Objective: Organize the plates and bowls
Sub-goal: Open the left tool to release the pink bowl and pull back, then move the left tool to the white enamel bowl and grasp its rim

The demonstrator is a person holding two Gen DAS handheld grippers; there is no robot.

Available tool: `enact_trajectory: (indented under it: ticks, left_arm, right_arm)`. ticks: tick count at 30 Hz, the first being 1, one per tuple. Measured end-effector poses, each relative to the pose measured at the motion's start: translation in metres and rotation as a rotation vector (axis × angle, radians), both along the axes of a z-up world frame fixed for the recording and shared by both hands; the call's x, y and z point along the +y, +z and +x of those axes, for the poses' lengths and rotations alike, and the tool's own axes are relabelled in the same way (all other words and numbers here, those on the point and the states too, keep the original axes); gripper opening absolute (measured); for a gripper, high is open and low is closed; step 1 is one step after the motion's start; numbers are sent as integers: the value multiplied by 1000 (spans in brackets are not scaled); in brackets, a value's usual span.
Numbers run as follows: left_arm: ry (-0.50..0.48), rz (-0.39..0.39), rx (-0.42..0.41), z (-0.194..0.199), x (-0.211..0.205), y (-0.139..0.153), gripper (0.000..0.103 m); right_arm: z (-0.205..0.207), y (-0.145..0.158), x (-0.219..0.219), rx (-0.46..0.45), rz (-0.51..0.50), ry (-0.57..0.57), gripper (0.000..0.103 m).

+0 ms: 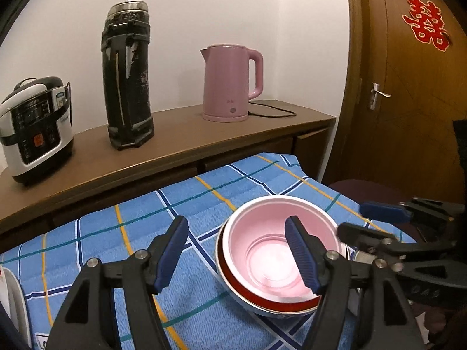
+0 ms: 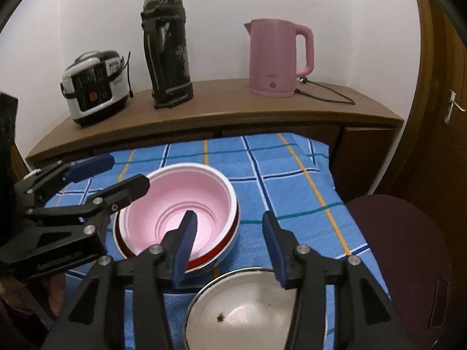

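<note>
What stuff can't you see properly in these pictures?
- Left wrist view: a white thing at the left edge is cut off; I cannot tell what it is.
- Right wrist view: the metal bowl runs off the bottom edge, partly behind the right gripper fingers.
- Both views: the red-rimmed bowl under the pink bowl shows only its rim.
- Rice cooker button labels are too small to read.

Left tongs (image 1: pixel 236 250) agape — pink bowl (image 1: pixel 280 250) nested in red-rimmed bowl (image 1: pixel 262 300), checked cloth (image 1: pixel 131 233)
</note>
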State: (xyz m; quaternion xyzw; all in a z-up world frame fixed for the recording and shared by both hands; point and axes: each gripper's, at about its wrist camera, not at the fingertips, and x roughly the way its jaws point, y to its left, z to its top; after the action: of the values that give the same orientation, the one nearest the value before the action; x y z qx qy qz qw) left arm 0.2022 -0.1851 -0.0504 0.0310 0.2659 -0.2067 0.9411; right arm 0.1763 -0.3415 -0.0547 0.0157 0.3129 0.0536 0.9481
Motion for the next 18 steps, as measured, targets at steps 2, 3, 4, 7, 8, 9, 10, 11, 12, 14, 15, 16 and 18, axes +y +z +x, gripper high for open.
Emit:
enact_trajectory:
  ticks: [2,3,4,7,8,9,10,11,12,14,15,16,18]
  left_arm:
    - [10,-10,0,1,2,0,71]
    - [13,-15,0,0,2,0,71]
    - [18,-20,-4,0,3,1,71]
    - [16,-26,-19,-3,3,3,71]
    - [14,-27,-21,-4,2,3,71]
    - [12,-28,-23,-5,2,4,71]
    - [9,-31,-25,-7,1,5,71]
    - [5,-36,-28,-9,0,6,71]
    - [3,-38,-30,-10,0,7,71]
    - [11,-45,-22,-15,-1,9,71]
    - [12,-58,-19,-19,-1,10,71]
    - [7,-79,-8,-25,0,12,71]
    - [3,-100,5,-35,-1,14,71]
  right_arm:
    - [-8,2,-4,-10,-2,-9,47]
    - [-10,2,-7,-10,1,-13,47]
    - [-14,2,-10,-9,6,-20,47]
    - [-25,0,-23,-5,15,-46,47]
    - [-28,0,-26,-4,17,-51,47]
    - [-32,0,-30,-3,20,-60,47]
    - [-35,0,-33,-4,20,-67,47]
    - [-39,0,-36,-5,20,-73,47]
    - [-42,0,-39,-6,19,-80,47]
    - [-48,0,-44,-3,16,-87,47]
    - [-51,-1,-46,-1,14,-91,47]
    - [-53,-2,-49,1,13,-93,47]
    - [-57,-5,-53,8,11,-97,47]
